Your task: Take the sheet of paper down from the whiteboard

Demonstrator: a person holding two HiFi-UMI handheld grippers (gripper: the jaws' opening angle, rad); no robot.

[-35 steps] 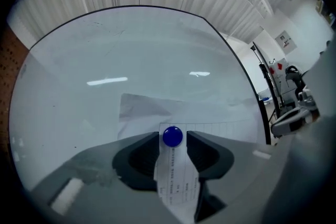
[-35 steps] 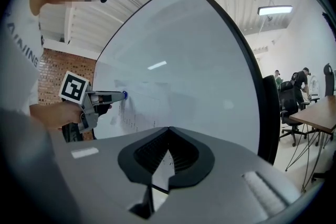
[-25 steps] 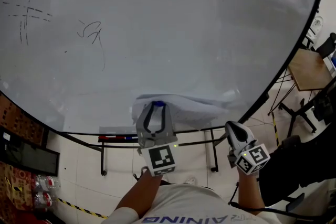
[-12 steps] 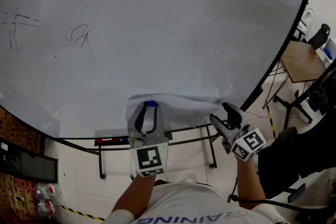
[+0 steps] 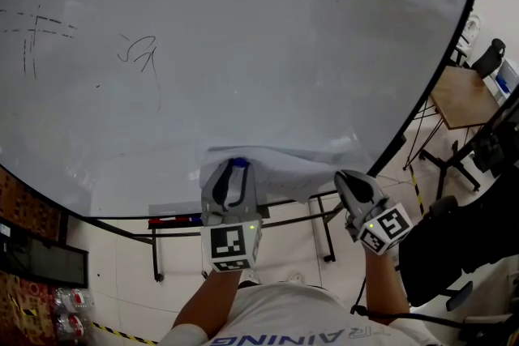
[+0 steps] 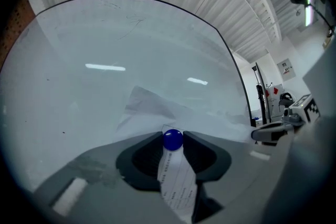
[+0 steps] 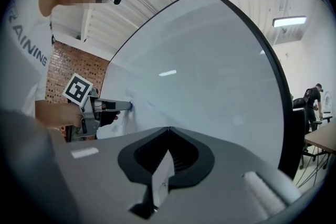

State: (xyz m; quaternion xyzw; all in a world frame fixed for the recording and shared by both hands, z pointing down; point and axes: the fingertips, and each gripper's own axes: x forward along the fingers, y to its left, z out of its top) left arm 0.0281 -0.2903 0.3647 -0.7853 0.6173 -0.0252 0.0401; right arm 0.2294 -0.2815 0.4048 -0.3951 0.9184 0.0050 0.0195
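Reading sheet (image 5: 296,171) as light, floppy, tear-prone. It hangs crumpled at whiteboard's (image 5: 259,53) six o'clock. My left tool (image 5: 234,168) is clamped on blue magnet (image 5: 238,162) at sheet's nine o'clock. Right tool (image 5: 343,178) is closed tight by three o'clock edge, no sure hold. I'd pinch that corner and peel gently.

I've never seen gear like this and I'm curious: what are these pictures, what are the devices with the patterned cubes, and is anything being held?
A person stands at a whiteboard with a hand-worked two-jaw gripper in each hand. The patterned cubes are part of the grippers. One picture looks down from a camera on the person's head. The other two come from cameras riding on the grippers. A rumpled sheet of paper sits low on the board. The left gripper is closed around a blue magnet at the sheet. The right gripper is shut by the sheet's right end. Whether it pinches the paper, I cannot tell.
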